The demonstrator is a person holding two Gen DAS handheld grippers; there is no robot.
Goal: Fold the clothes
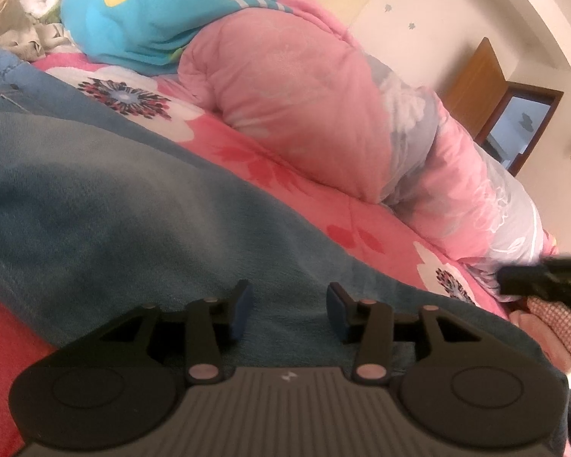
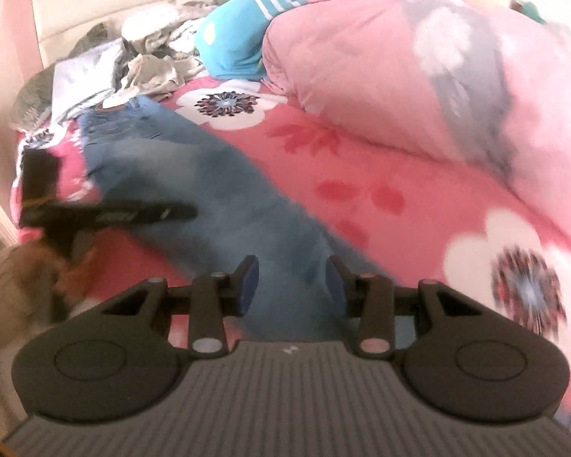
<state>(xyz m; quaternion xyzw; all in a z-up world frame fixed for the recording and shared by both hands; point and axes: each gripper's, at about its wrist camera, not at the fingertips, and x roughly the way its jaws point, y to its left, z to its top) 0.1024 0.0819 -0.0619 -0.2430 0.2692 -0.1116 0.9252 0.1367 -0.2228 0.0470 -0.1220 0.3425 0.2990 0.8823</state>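
Denim fills most of your left wrist view: the jeans (image 1: 106, 186) lie flat on the pink flowered bedspread (image 1: 270, 167), running from the far left toward you and passing under the gripper body, so their near end is cut off. Your left gripper (image 1: 289, 314) sits just over the cloth with its jaws apart and nothing pinched between the blue pads; whether the tips touch the fabric is hard to say. A rolled pink quilt (image 1: 304, 87) lies behind, with a blue pillow (image 1: 141, 19) beyond it. At the right edge a dark, blurred shape pokes in, which is your right gripper (image 1: 544, 278), too smeared there to read.

From the right wrist, the whole picture is smeared. The jeans (image 2: 194, 175) stretch from the waistband at the far left down to the gap between the pads, and the lowest part is hidden behind the gripper body. Your right gripper (image 2: 292, 283) also has its jaws parted, with cloth showing through the gap but not clamped. Your left gripper (image 2: 106, 215) shows as a dark bar over the jeans on the left, its jaws unreadable here. A heap of crumpled clothes (image 2: 133, 57) sits far left by the headboard, too blurred to sort.
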